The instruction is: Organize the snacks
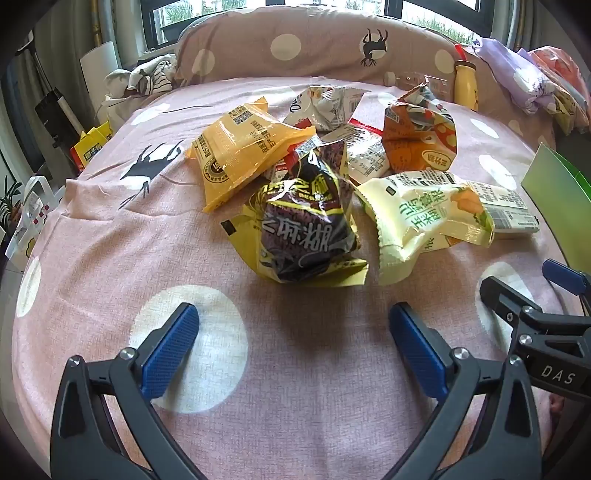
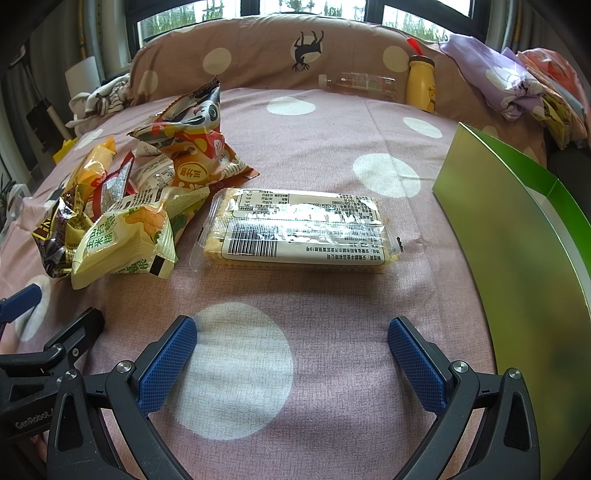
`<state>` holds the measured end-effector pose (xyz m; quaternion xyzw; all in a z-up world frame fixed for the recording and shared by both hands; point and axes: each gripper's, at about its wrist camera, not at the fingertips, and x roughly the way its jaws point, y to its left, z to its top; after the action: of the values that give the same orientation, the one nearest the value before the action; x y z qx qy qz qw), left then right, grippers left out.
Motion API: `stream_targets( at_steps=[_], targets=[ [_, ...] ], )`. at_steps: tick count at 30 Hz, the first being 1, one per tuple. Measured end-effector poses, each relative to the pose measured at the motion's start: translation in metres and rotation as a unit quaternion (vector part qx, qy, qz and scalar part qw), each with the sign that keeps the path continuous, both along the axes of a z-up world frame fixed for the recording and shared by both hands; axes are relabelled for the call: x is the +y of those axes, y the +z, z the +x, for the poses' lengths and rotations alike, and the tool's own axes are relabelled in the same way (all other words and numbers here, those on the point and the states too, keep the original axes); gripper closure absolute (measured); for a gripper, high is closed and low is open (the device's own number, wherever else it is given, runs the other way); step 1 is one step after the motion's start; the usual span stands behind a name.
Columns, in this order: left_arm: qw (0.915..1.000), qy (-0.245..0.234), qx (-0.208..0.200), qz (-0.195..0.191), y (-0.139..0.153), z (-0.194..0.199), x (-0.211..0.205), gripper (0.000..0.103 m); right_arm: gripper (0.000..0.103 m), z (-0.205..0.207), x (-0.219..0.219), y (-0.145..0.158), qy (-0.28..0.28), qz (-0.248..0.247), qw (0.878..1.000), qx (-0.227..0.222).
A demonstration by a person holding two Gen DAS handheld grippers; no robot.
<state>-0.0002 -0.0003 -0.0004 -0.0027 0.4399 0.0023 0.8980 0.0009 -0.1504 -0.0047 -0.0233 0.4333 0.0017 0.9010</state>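
The left gripper (image 1: 293,343) tilts steeply downward, its blue pads (image 1: 170,350) spread wide with nothing between them. Just to its right, the right gripper (image 2: 291,354) tilts down likewise, jaws equally wide and empty.

A home bedroom: a bed (image 2: 325,147) with polka-dot sheet, pillow (image 1: 314,40), beneath windows (image 2: 192,14).

Crumpled snack packets (image 1: 314,214) heaped on bedspread, flat cracker pack (image 2: 295,229) beside
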Motion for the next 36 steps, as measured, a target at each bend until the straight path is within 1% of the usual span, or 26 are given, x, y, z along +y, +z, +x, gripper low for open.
stream_targets(
  at_steps=[5, 6, 7, 8, 9, 10, 11, 12, 14, 15, 17, 18, 20, 21, 22, 23, 24, 25, 26, 27, 28, 30, 32, 36],
  targets=[
    [1.0, 0.0, 0.006, -0.003, -0.001, -0.001, 0.005, 0.0, 0.0, -0.005, 0.0, -0.002, 0.0, 0.0, 1.0, 0.002],
    [0.9999, -0.001, 0.013, -0.004, -0.001, 0.001, 0.007, 0.0, 0.0, -0.006, -0.001, -0.001, 0.0, 0.001, 1.0, 0.004],
    [0.9996, -0.003, 0.029, 0.001, 0.001, 0.002, 0.006, 0.0, 0.0, -0.002, -0.001, -0.001, 0.0, 0.006, 1.0, 0.008],
    [0.999, 0.001, 0.043, 0.008, 0.003, 0.004, 0.006, 0.005, 0.0, -0.004, -0.002, 0.001, 0.002, 0.014, 1.0, 0.017],
    [0.9985, 0.009, 0.053, 0.011, 0.007, 0.005, 0.007, 0.007, 0.001, -0.003, -0.007, 0.004, 0.002, 0.027, 0.999, 0.029],
    [0.9978, 0.021, 0.061, 0.01, 0.019, 0.006, 0.012, 0.008, 0.001, -0.005, -0.01, 0.009, 0.0, 0.046, 0.998, 0.043],
    [0.9979, 0.029, 0.057, 0.0, 0.031, 0.005, 0.016, 0.008, 0.001, -0.008, -0.015, 0.018, 0.001, 0.08, 0.996, 0.048],
    [0.9984, 0.03, 0.047, -0.014, 0.048, 0.004, 0.019, 0.008, 0.001, -0.012, -0.02, 0.028, -0.003, 0.117, 0.992, 0.04],
    [0.9989, 0.014, 0.025, -0.036, 0.073, 0.004, 0.02, 0.007, 0.001, -0.016, -0.032, 0.055, -0.008, 0.179, 0.984, 0.024],
    [0.999, 0.003, 0.016, -0.042, 0.086, 0.005, 0.017, 0.007, 0.001, -0.018, -0.034, 0.073, 0.002, 0.196, 0.981, 0.011],
    [0.998, -0.007, 0.01, -0.062, 0.099, 0.01, 0.015, 0.007, 0.001, -0.019, -0.032, 0.102, 0.015, 0.2, 0.98, -0.015],
    [0.9971, -0.01, 0.01, -0.074, 0.1, 0.014, 0.012, 0.007, 0.001, -0.017, -0.03, 0.116, 0.016, 0.2, 0.979, -0.025],
    [0.9943, -0.014, 0.015, -0.105, 0.095, 0.022, 0.009, 0.008, 0.001, -0.009, -0.026, 0.129, 0.027, 0.213, 0.976, -0.034],
    [0.9926, -0.014, 0.022, -0.119, 0.089, 0.027, 0.007, 0.008, 0.001, -0.001, -0.024, 0.13, 0.037, 0.226, 0.973, -0.028],
    [0.99, -0.014, 0.03, -0.137, 0.08, 0.031, 0.005, 0.011, 0.001, 0.008, -0.02, 0.128, 0.045, 0.232, 0.972, -0.014],
    [0.9878, -0.013, 0.038, -0.15, 0.076, 0.034, 0.003, 0.017, 0.008, 0.015, -0.014, 0.124, 0.05, 0.231, 0.972, -0.003],
    [0.9856, -0.013, 0.05, -0.161, 0.073, 0.037, -0.001, 0.021, 0.018, 0.021, -0.009, 0.117, 0.056, 0.227, 0.972, 0.006],
    [0.9835, -0.019, 0.057, -0.171, 0.069, 0.041, -0.006, 0.023, 0.021, 0.028, -0.005, 0.109, 0.061, 0.222, 0.973, 0.016],
    [0.9821, -0.031, 0.056, -0.177, 0.068, 0.044, -0.013, 0.023, 0.026, 0.035, -0.002, 0.1, 0.06, 0.219, 0.973, 0.028],
    [0.9834, -0.04, 0.052, -0.169, 0.066, 0.045, -0.019, 0.023, 0.03, 0.042, 0.0, 0.089, 0.058, 0.225, 0.972, 0.041],
    [0.9871, -0.041, 0.047, -0.148, 0.066, 0.047, -0.026, 0.023, 0.032, 0.049, 0.002, 0.079, 0.06, 0.235, 0.969, 0.056],
    [0.9912, -0.042, 0.04, -0.119, 0.064, 0.05, -0.032, 0.023, 0.042, 0.061, 0.003, 0.065, 0.064, 0.262, 0.959, 0.084],
    [0.9918, -0.041, 0.042, -0.113, 0.063, 0.054, -0.034, 0.023, 0.044, 0.067, 0.005, 0.057, 0.074, 0.277, 0.953, 0.101],
    [0.9916, -0.035, 0.043, -0.117, 0.063, 0.057, -0.035, 0.023, 0.044, 0.071, 0.012, 0.05, 0.085, 0.279, 0.95, 0.114]
  ],
)
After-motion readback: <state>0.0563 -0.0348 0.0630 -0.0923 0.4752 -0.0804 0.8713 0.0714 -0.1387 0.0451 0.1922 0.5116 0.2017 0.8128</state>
